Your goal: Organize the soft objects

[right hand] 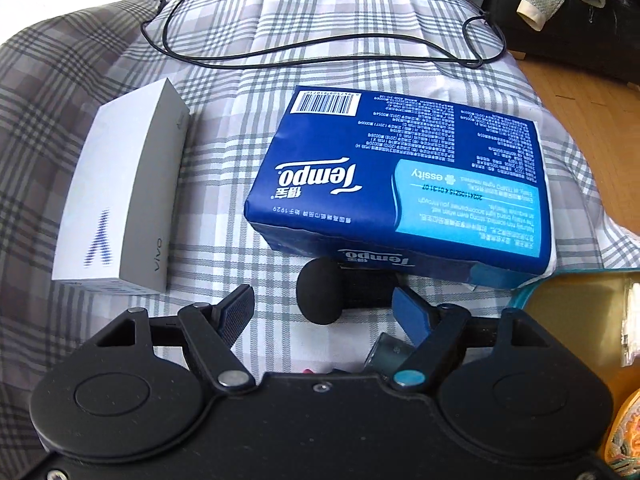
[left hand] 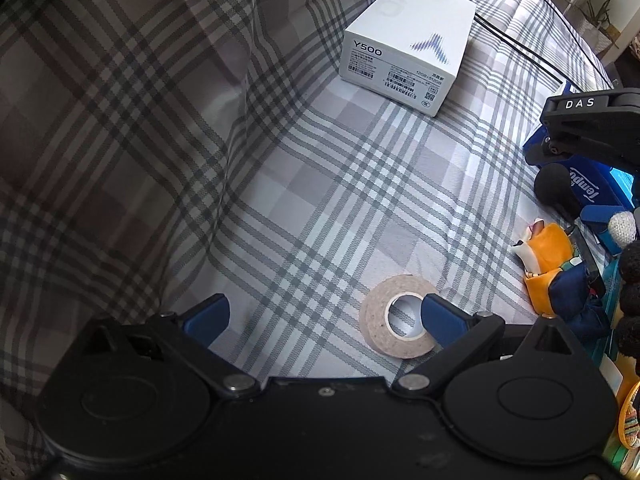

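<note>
My right gripper [right hand: 324, 306] stands open over the plaid cover. A black foam ball [right hand: 320, 298] lies between its fingertips, untouched by the pads. Just beyond it sits a blue Tempo tissue pack [right hand: 400, 184]. My left gripper [left hand: 324, 316] is open and low over the cover. Its right finger [left hand: 440, 316] hangs over the hole of a beige tape roll [left hand: 374, 320]. An orange fox plush [left hand: 548, 248] and a dark blue soft pouch [left hand: 576, 304] lie at the right edge of the left wrist view, below the tissue pack [left hand: 588, 188].
A white phone box [right hand: 120, 200] stands left of the tissue pack and shows far ahead [left hand: 404, 40] in the left wrist view. A black cable [right hand: 320, 56] loops across the far cover. A teal-rimmed container [right hand: 560, 292] sits at the right. The cover rises in a fold [left hand: 120, 120] on the left.
</note>
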A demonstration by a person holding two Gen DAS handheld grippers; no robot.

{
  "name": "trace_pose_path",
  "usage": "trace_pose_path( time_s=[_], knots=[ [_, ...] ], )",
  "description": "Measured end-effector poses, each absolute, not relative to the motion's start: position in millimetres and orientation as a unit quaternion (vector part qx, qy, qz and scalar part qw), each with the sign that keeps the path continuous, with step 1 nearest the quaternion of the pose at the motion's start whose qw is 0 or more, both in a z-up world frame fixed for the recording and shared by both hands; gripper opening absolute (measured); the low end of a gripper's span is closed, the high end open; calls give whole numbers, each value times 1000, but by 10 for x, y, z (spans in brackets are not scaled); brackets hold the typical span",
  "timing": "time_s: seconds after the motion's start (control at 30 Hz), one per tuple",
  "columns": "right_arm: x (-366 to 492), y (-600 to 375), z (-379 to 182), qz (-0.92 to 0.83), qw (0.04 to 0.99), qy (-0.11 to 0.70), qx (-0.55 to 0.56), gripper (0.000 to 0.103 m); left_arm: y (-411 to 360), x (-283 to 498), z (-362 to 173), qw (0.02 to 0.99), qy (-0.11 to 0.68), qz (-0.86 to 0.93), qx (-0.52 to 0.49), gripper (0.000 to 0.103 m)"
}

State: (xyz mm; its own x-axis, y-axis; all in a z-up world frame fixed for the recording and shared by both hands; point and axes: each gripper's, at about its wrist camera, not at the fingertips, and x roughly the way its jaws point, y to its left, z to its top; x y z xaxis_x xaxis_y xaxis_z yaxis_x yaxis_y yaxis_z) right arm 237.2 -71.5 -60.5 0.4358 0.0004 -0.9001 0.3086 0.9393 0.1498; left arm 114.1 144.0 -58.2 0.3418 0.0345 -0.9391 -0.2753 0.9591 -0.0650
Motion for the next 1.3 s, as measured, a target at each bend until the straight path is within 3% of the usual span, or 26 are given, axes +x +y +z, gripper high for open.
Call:
trace_pose_path(
  time_s=[0.3,0.4,0.8,1.3],
  knots=[
    [2382,-789,-699,-105,818,537,177,71,1441,1129,-574,813,564,97,-103,102],
    [2376,-800,-754,-98,814,545,178,59,1457,1132,-580,814,563,101,-102,102],
    [2291,-976,-649,-55,828,531,173,58,1453,1143,-611,810,568,101,-105,102],
    [2308,-606,-640,70,853,514,-65,59,1450,1152,-613,810,568,103,-103,102]
  ],
)
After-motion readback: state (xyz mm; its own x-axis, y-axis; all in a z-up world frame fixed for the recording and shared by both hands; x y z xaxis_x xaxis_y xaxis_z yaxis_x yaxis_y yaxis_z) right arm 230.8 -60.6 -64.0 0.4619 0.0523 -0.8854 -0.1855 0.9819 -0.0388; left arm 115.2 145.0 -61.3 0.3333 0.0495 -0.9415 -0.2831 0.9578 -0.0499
